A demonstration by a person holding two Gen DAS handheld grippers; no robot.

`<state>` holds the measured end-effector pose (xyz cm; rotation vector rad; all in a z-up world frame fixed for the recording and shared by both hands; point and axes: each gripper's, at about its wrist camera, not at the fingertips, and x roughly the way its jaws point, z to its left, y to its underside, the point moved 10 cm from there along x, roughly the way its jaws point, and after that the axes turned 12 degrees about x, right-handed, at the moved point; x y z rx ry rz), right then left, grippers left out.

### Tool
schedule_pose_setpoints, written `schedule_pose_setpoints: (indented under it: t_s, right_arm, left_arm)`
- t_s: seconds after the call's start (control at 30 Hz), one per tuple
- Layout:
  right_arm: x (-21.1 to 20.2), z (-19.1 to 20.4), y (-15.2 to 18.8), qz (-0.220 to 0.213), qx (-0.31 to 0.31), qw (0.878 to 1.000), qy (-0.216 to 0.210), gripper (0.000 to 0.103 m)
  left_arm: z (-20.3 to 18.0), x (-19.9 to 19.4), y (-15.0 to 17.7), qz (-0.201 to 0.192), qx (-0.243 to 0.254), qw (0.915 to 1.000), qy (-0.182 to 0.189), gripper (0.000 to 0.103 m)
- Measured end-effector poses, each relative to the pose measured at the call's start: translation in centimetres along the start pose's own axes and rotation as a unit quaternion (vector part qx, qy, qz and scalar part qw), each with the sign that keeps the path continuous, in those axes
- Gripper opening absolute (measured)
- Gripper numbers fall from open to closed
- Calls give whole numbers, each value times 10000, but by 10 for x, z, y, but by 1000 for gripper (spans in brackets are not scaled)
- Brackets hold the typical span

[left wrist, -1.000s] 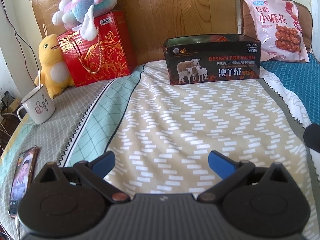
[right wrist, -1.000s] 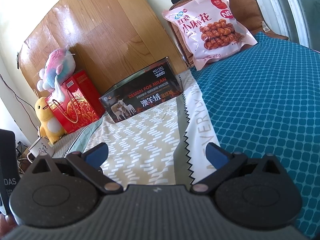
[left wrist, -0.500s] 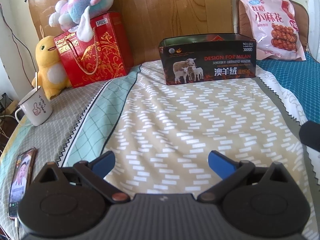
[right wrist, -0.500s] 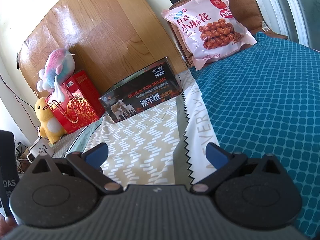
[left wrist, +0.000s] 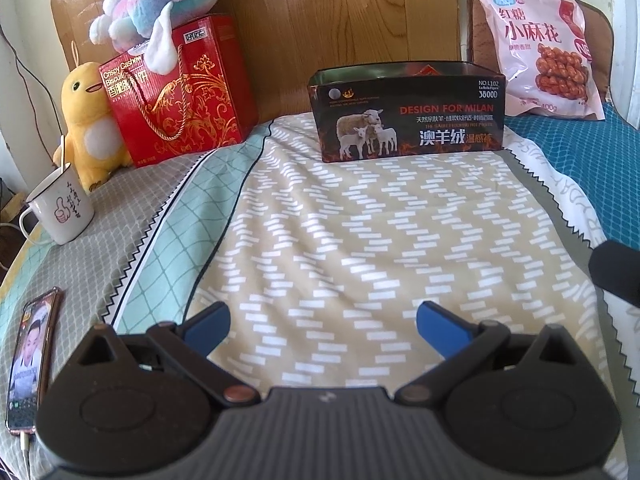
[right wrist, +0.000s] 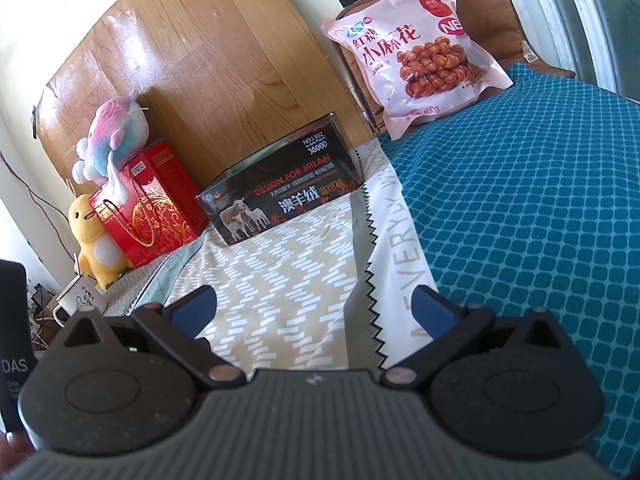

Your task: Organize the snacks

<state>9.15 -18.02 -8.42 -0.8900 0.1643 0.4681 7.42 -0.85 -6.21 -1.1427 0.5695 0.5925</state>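
Both of your hand-held grippers, left (left wrist: pixel 323 322) and right (right wrist: pixel 314 305), are spread wide and carry nothing. The bag (right wrist: pixel 416 50) leans against the headboard, just right of the open box (left wrist: pixel 406 114). It's probably light, crinkly and slippery with brittle contents; pinch a top corner seam. The bed (left wrist: pixel 360 240) between is bare, giving easy room.

Pink snack bag (left wrist: pixel 540 46) leans upright (unopened); black box (left wrist: pixel 406 114) stands open-topped nearby.
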Motion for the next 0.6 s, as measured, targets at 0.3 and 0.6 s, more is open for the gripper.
schedule_pose_setpoints:
  t_s: [0.3, 0.6]
  right_arm:
    - [1, -1, 0, 11, 4, 10000, 0, 103]
    - [3, -6, 1, 2, 6, 10000, 15, 103]
  left_arm:
    - [-3, 3, 1, 48, -19, 10000, 74, 103]
    - [-11, 4, -1, -7, -23, 9992, 387, 103]
